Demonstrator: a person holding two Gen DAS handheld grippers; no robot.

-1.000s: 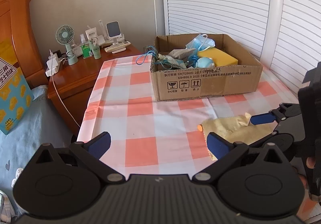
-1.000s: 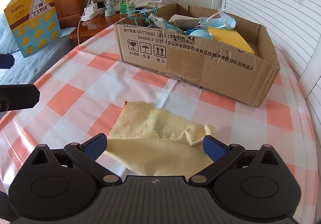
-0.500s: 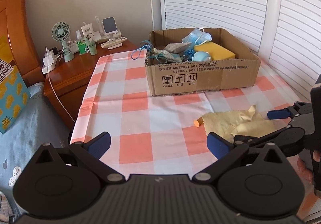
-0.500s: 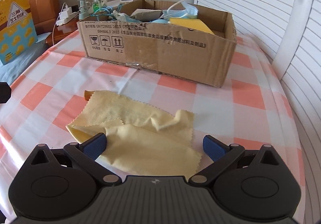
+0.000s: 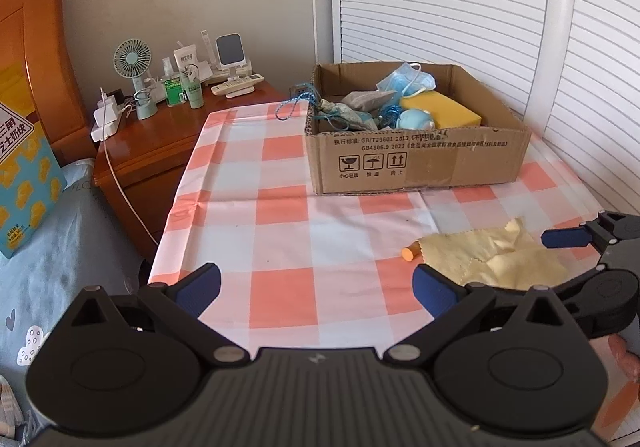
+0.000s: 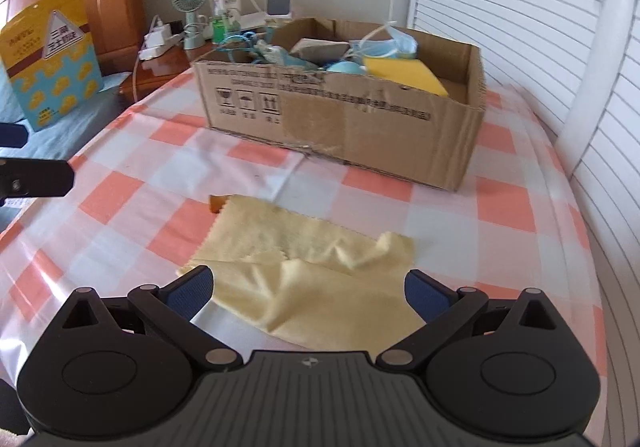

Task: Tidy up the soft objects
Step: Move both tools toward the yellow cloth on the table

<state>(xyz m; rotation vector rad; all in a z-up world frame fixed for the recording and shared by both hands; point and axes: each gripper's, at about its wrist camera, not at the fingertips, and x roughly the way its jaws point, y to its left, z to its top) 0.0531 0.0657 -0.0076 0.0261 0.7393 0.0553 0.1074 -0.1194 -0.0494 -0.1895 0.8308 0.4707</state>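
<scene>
Right gripper (image 6: 306, 285) spread wide and holding nothing, hovering over the near edge of the yellow cloth (image 6: 312, 267), which lies rumpled and partly folded on the checked tablecloth (image 6: 120, 191), its long side running left to right across the fingers. Left gripper (image 5: 316, 285) likewise wide apart and empty, set further left over bare tablecloth with the cloth off to its right, so the right hand is judged the nearer one for the pick. Beyond the cloth, well apart, stands the cardboard box (image 6: 360, 127), already holding a yellow sponge (image 6: 404, 75) and face masks (image 6: 388, 43)
</scene>
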